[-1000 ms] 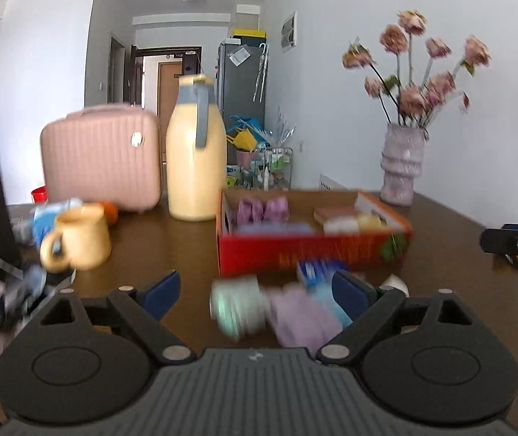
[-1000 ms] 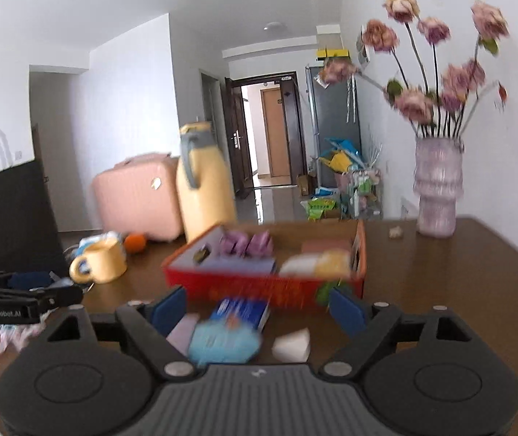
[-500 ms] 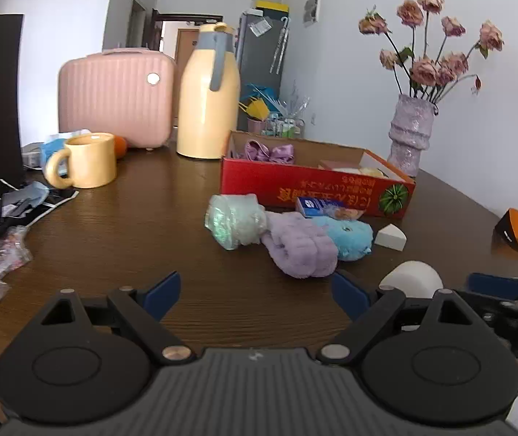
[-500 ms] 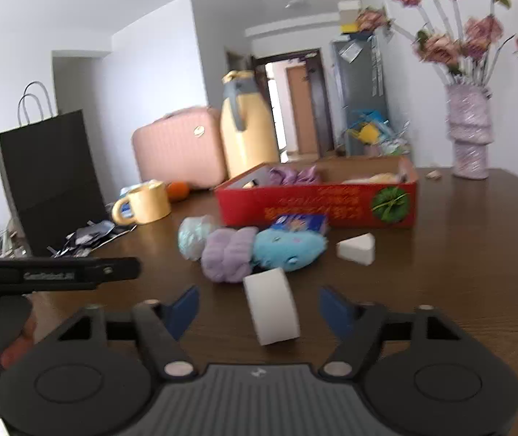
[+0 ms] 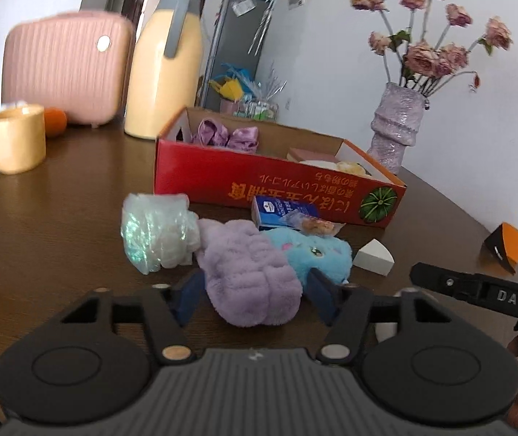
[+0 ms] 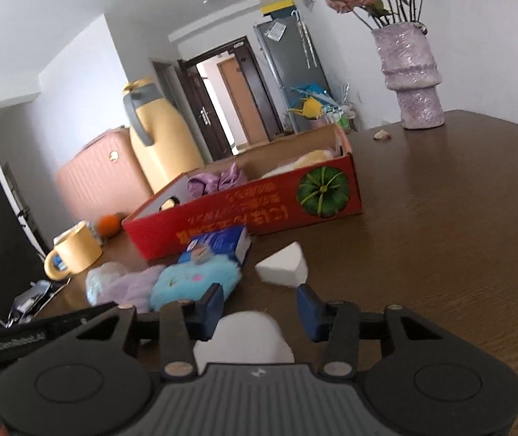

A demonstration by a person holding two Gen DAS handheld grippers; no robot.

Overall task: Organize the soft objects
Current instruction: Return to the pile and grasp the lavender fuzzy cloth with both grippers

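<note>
One dark brown wooden worktop carries everything, in a white-walled room with a corridor and doorway behind. Landmark: the red cardboard box, open-topped, standing on the worktop. Inside it lie purple satin bows at its far left end and pale yellow and pink soft items toward its right end. Behind the box stand a yellow thermos jug and a pink case; left of it, a yellow mug; beyond its right end, a lilac vase of dried roses. Directly before the box lie a blue packet, an iridescent bundle, a purple fluffy item, a blue plush toy and a white wedge sponge.

Left hand-held gripper: jaws closing, the purple fluffy item between them, pads at its sides. Right hand-held gripper: jaws closing around a white rounded object; contact not clear.
</note>
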